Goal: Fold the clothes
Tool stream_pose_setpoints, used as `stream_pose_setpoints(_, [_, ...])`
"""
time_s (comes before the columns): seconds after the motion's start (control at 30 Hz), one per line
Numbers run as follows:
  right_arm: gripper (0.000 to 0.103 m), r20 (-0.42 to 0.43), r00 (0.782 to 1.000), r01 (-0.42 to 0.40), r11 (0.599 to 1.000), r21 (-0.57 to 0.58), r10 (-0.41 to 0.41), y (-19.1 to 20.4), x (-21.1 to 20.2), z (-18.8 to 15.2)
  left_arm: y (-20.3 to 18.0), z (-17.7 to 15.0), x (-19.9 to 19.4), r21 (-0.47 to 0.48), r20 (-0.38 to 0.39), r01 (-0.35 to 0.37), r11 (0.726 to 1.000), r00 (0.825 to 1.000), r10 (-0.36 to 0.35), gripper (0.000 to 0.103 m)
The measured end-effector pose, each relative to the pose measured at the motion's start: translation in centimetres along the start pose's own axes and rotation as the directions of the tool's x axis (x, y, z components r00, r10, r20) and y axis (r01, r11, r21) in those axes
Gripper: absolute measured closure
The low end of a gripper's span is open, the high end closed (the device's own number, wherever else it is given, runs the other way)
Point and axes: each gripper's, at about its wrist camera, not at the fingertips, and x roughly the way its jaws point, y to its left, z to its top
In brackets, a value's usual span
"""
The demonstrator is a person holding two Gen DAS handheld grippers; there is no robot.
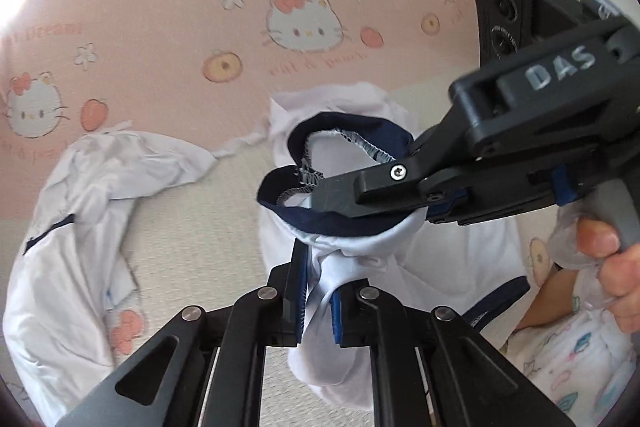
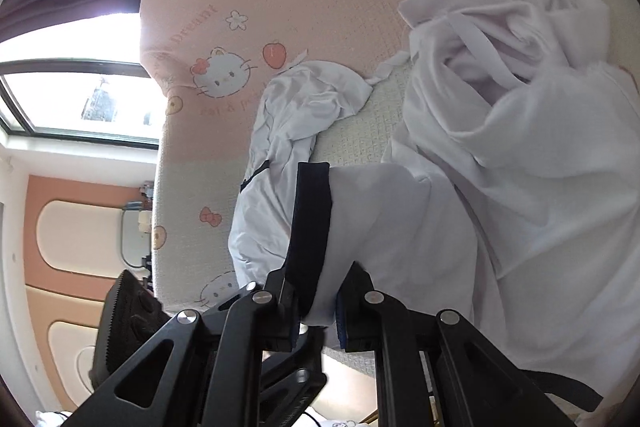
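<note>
On the left of the bed (image 1: 168,7) I see a second crumpled white garment (image 1: 80,187) lying loose, well apart from my tools. My left tool (image 1: 318,301) is closed on a bunch of the white shirt (image 1: 348,259), just below its navy-trimmed cuff (image 1: 340,223). To the right, my right tool (image 1: 340,193) enters from the right side and grips that cuff's rim, touching it, so both tools hold the same sleeve end. In the right wrist view my right tool (image 2: 316,297) pinches the navy band, and the shirt's body trails away far and right, heaped on the bed.
</note>
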Motion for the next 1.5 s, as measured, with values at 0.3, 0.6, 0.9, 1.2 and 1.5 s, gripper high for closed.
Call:
stream_pose_setpoints(0.3, [0.091, -0.047, 0.985, 0.162, 0.981, -0.108, -0.168, 4.5, 2.4, -0.8, 2.0, -0.7, -2.5, -0.042, 0.077, -0.054, 0.998, 0.995, 0.057, 0.096])
stream_pose_setpoints(0.6, [0.091, -0.097, 0.97, 0.202, 0.961, -0.19, -0.223, 8.4, 6.3, -1.6, 6.4, -0.9, -5.2, -0.088, 0.14, -0.091, 0.992, 0.985, 0.103, 0.096])
stream_pose_setpoints(0.9, [0.091, -0.164, 0.943, 0.231, 0.923, -0.307, -0.29, 12.5, 11.6, -2.6, 10.7, -3.3, -6.9, -0.161, 0.119, -0.137, 0.977, 0.98, 0.157, 0.096])
stream_pose_setpoints(1.2, [0.091, -0.236, 0.908, 0.248, 0.897, -0.365, -0.347, 13.7, 17.2, -4.0, 14.6, -6.5, -6.7, -0.254, 0.05, -0.162, 0.954, 0.982, 0.18, 0.096])
stream_pose_setpoints(1.5, [0.091, -0.265, 0.869, 0.294, 0.867, -0.402, -0.418, 13.2, 21.0, -4.8, 17.0, -9.0, -5.4, -0.301, -0.027, -0.171, 0.938, 0.985, 0.171, 0.096])
